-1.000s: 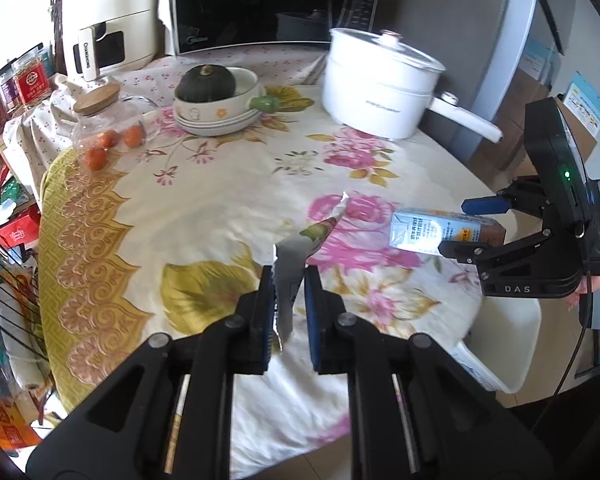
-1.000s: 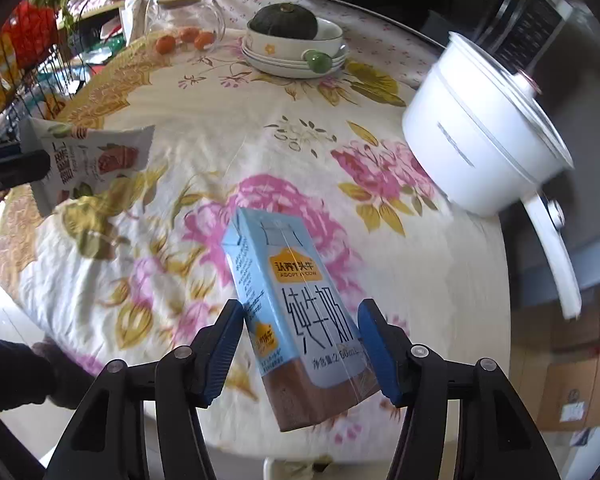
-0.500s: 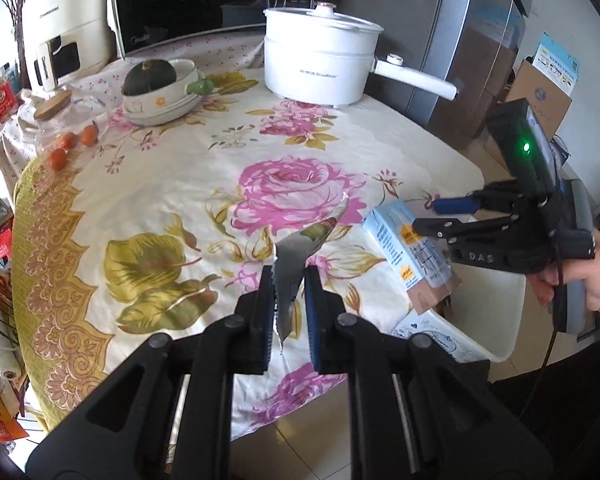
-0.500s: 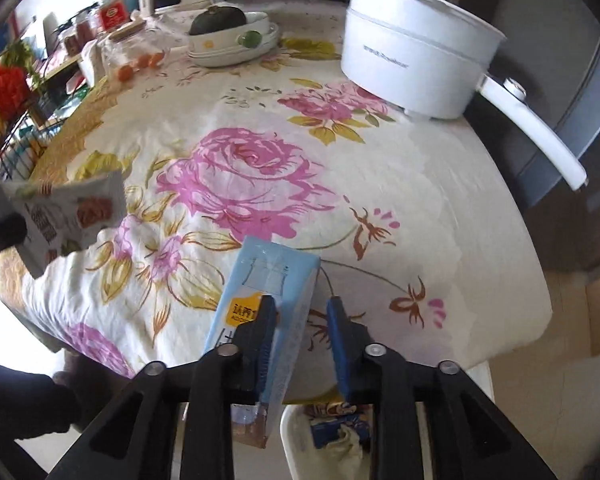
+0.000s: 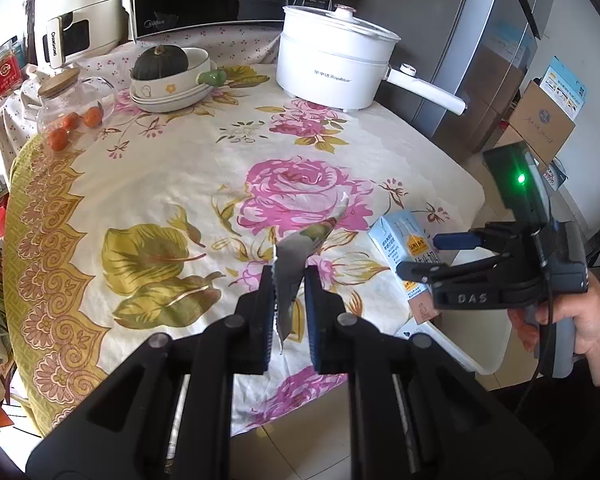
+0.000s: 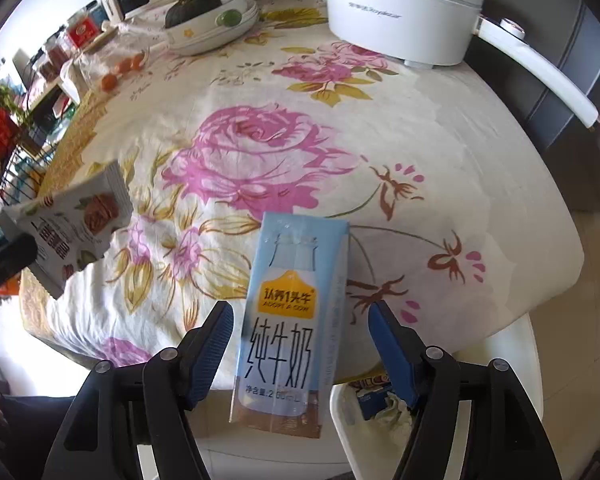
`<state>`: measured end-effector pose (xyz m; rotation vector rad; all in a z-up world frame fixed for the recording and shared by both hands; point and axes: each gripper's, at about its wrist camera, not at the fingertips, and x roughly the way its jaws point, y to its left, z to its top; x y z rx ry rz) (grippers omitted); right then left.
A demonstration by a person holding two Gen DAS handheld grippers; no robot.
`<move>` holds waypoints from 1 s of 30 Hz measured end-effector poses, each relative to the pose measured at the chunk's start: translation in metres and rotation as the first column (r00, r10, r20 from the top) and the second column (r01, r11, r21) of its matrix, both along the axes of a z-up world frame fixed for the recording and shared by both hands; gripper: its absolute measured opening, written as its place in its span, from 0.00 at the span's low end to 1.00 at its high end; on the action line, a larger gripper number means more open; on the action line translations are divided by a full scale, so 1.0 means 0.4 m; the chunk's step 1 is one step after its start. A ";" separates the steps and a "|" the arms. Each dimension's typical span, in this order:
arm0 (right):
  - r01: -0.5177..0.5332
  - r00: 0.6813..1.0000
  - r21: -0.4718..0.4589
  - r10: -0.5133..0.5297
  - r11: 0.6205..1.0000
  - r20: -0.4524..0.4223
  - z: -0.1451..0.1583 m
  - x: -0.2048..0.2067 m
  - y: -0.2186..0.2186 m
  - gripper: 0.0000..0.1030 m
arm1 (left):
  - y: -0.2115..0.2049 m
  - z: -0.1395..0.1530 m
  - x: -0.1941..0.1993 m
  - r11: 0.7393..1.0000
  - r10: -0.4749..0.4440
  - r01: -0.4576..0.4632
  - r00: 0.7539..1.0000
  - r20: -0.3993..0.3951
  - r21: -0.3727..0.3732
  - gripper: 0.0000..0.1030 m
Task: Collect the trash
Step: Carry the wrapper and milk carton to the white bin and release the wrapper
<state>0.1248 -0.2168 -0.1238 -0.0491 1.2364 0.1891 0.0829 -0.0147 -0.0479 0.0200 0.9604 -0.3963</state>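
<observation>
Right gripper: fingers spread wide, a clear gap on each side of the milk carton. Carton appears released, not clamped. Whether it is in free fall or propped on something is not resolvable from these views.

Carton position: at the near right edge of the desk, long axis running near-to-far along the gripper's line, printed face up, brown base nearest the camera. The left wrist view puts it tilted at the desk edge, top toward the desk, base hanging out over the white bin.

Bin: stands below and just right of the carton's base, partly under the desk rim. Paper scraps and a blue box lie inside.

Key relation: the carton's base lies up and to the left of the bin mouth. Judgement: a straight drop may clip the bin's near left rim, so the carton needs to shift right before it goes in.

Left gripper: clenched on a flat snack wrapper, held edge-on, its free end rising toward the far side. The right wrist view shows its printed face, above the desk's left side and well apart from the bin.

Nearer arm: right, by a wide margin. The left must cross to the right, over the desk's near edge, to bring the wrapper to the bin.

Judgement on progress: carton at the point of disposal, wrapper next.
</observation>
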 end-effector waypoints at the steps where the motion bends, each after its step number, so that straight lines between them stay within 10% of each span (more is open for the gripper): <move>1: -0.007 1.000 -0.009 0.007 1.000 -0.005 -0.007 -0.001 0.009 0.69 | 0.002 0.000 -0.002 1.000 -0.001 0.001 1.000 0.003 0.002 0.15; 6: -0.027 1.000 -0.061 0.027 0.998 0.000 -0.018 -0.010 0.031 0.53 | 0.015 -0.002 -0.009 1.000 0.002 -0.002 1.000 0.004 0.009 0.15; 30: 0.121 0.990 -0.182 -0.104 0.976 0.098 0.107 -0.159 -0.248 0.53 | -0.273 -0.002 -0.060 0.964 -0.261 0.261 0.965 -0.006 -0.043 0.15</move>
